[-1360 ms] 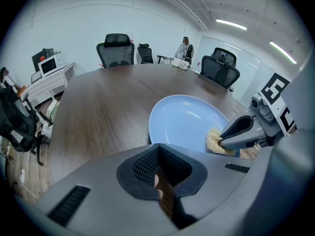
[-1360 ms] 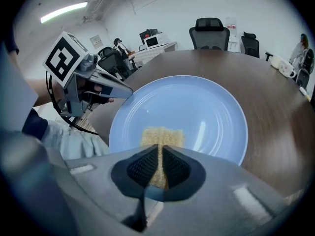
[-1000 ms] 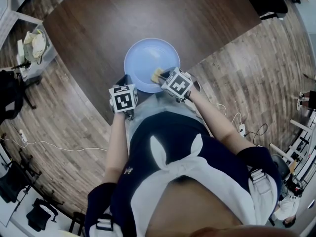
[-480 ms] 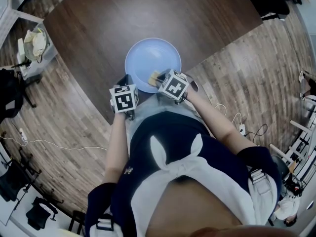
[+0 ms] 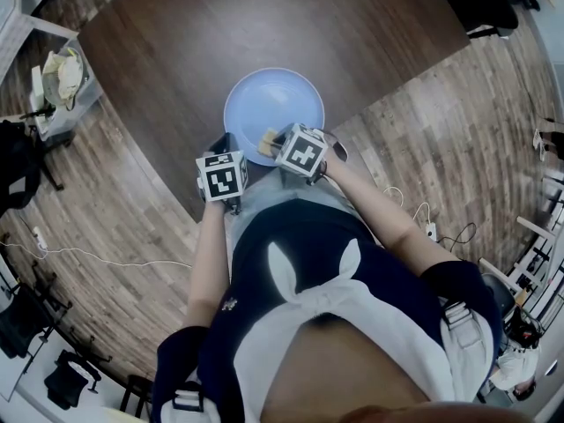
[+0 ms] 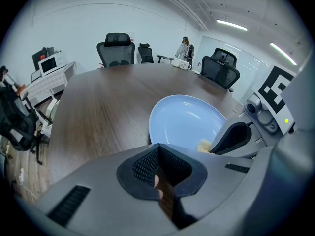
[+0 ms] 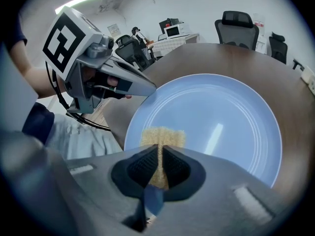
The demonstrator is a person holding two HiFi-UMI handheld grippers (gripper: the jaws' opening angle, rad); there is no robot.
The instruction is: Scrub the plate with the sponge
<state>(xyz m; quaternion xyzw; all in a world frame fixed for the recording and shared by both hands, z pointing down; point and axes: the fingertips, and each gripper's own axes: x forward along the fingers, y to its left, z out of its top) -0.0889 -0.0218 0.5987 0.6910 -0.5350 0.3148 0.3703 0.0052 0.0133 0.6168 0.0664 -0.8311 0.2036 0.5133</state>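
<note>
Here, the right gripper's [image 7: 158, 168] fingers pinch the yellow sponge [image 7: 162, 136], which lies on the near part of the pale blue plate [image 7: 221, 117]. Just beside it, the left gripper [image 6: 160, 173] hovers, its fingers almost together on nothing. The plate sits near the edge of the dark wooden worktop [image 5: 264, 25]. Beyond it, black office chairs [image 6: 117, 47] stand before a white wall [image 6: 74, 23].

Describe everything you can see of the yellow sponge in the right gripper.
The pale yellow sponge is a small, coarse-textured rectangular pad. It is pinched edge-on between the jaws of the right gripper, and its free end sticks out past them. It sits over the near part of the light blue round plate, apparently pressed on it. No suds show.
</note>
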